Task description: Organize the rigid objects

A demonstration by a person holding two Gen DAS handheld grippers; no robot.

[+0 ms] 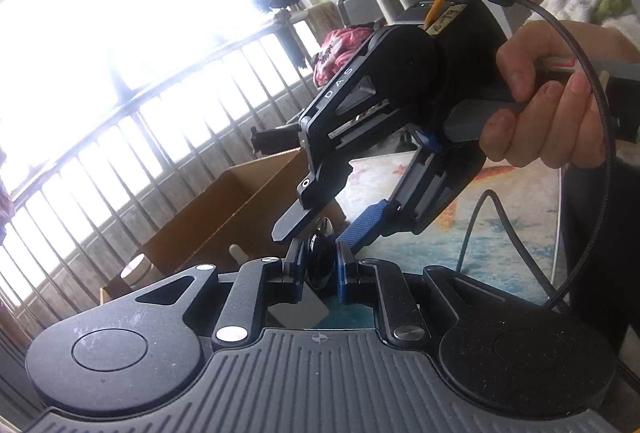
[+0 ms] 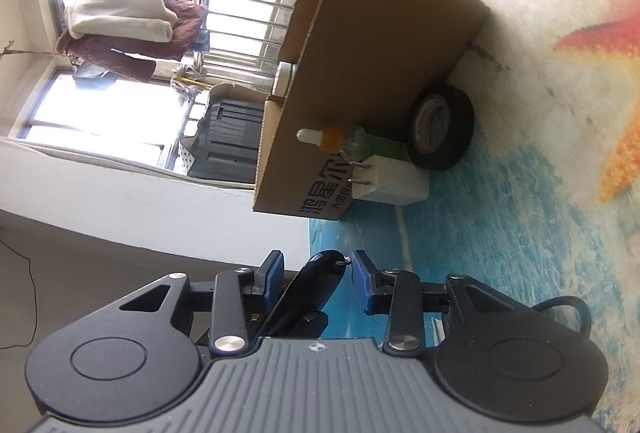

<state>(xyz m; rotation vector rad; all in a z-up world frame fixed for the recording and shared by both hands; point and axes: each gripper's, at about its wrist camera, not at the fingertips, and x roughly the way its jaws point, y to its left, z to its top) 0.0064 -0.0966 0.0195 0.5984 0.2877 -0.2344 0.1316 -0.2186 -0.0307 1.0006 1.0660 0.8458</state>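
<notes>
A small black object (image 1: 318, 265), its kind not clear, is clamped between the nearly closed jaws of the left gripper (image 1: 318, 275). The right gripper (image 2: 318, 279), held by a hand (image 1: 548, 105), is shown with jaws apart around the object's black tip, no pad pressing on it. Beside a cardboard box (image 2: 384, 17) on the sea-patterned worktop (image 2: 520, 193) stand a black tape roll (image 2: 442, 125), a white plug adapter (image 2: 394, 179) and a dropper bottle (image 2: 344, 141).
</notes>
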